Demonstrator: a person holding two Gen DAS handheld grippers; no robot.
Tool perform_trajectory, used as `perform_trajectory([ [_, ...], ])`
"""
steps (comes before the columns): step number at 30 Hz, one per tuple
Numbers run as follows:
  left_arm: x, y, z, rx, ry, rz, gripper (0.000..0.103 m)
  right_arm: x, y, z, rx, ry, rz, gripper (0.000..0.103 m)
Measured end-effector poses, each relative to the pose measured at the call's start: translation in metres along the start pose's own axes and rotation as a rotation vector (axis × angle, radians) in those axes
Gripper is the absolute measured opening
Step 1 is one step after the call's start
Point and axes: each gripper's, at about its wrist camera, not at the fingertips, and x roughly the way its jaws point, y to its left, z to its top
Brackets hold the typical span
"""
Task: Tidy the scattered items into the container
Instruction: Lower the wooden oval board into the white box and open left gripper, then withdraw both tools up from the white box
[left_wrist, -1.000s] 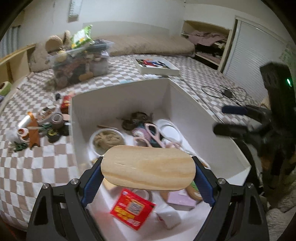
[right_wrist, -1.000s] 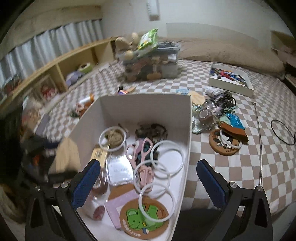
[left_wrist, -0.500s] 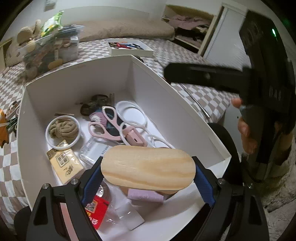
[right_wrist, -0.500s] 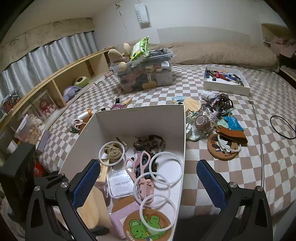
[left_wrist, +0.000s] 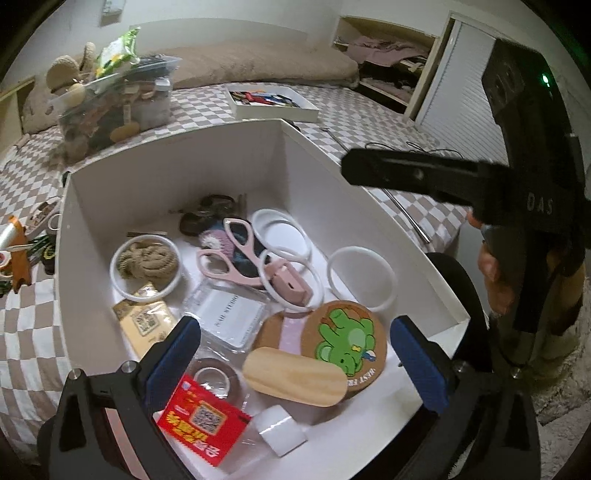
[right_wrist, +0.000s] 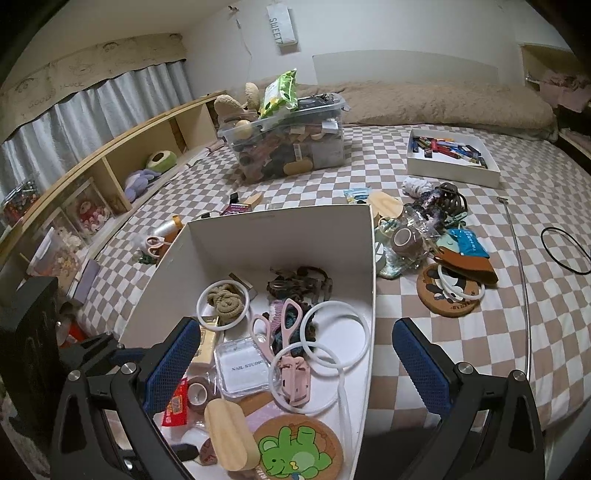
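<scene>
white cardboard box (left_wrist: 354, 177) mostly filled; oval pale wooden piece (left_wrist: 295, 376) laid inside. both claws (left_wrist: 295, 354) (right_wrist: 295, 354) wide, empty. clutter pile (right_wrist: 432, 236) left on checkered bed (right_wrist: 461, 332).

The black plastic left gripper (left_wrist: 295, 363) carries blue ribbed pads on its fingers (left_wrist: 176, 354) and silver screws along the frame. The matching black right gripper (right_wrist: 297, 363) shows the same blue fingers (right_wrist: 421, 363); its body bears pale lettering and a green light, gripped by bare-skinned fingers.
</scene>
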Motion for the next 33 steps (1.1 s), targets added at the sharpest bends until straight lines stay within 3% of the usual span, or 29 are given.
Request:
perform_trajectory([
  [16, -0.015, 0.024, 0.008, -0.045, -0.066, 0.065, 0.103, -0.004, 0.011, 0.003, 0.002, -0.027, 0.064, 0.103],
  [33, -0.039, 0.056, 0.026, -0.098, -0.187, 0.211, 0.103, -0.003, 0.015, 0.008, -0.019, -0.065, 0.06, 0.103],
])
